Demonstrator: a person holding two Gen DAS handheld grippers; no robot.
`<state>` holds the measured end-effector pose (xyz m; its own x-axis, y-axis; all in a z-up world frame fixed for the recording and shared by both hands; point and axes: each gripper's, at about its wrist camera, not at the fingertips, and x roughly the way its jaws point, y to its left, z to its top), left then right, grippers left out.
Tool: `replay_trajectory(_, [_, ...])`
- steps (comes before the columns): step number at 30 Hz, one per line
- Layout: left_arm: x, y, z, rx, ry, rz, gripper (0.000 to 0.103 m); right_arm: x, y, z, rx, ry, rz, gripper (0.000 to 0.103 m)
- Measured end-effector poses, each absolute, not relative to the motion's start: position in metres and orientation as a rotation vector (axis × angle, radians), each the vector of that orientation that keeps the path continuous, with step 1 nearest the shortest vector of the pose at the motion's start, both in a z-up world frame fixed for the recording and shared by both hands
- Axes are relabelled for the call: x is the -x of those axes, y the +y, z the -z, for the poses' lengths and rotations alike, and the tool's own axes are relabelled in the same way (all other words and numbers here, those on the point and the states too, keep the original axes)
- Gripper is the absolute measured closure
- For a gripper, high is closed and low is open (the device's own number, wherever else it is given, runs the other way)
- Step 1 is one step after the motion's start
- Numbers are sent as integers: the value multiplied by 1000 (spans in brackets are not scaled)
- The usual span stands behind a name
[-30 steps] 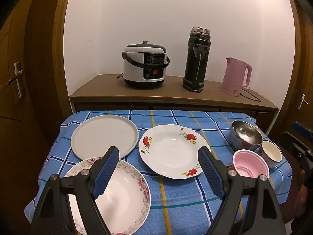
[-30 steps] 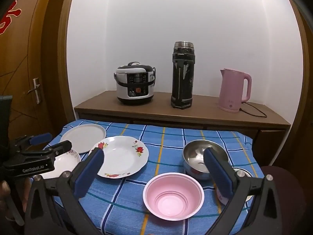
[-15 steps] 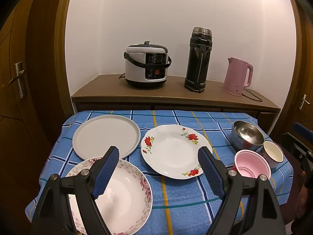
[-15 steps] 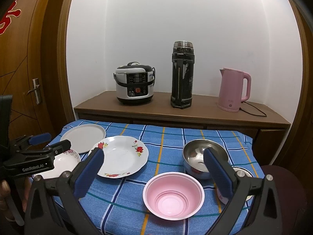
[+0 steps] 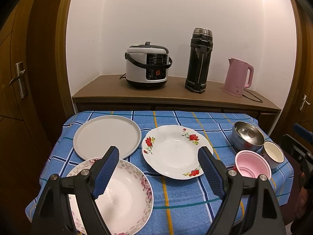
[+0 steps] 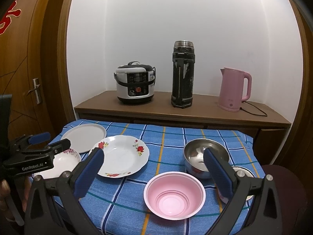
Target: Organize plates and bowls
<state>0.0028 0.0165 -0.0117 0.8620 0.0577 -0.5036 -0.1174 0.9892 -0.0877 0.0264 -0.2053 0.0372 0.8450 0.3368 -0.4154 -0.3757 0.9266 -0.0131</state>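
While both grippers hang wide open over the near edge of the table, you have nothing in hand yet, so pick your first piece with care. Your left gripper sits above the pink-flowered dish at the near left corner; the grey plate lies behind it, just beside, and the rose plate is at mid-table. Your right gripper frames the pink bowl, with the steel bowl behind it and a small cup off to the right, partly hidden.

Judging by the layout, stacking plates on the left and nesting bowls on the right looks sensible. Glazed rims are slick and thin, so bite well over the edge and lift level. Expect the ribbed pink bowl to flex; pinch its wall gently. Polished and rounded, the steel bowl may slip. Mind the checked cloth, which could drag and bunch
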Motion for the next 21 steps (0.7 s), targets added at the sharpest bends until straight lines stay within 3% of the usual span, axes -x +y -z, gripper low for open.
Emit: replay_trajectory(21, [-3,16,11,112,521,-93,18,-26,-205,-36,93,415,-372,0])
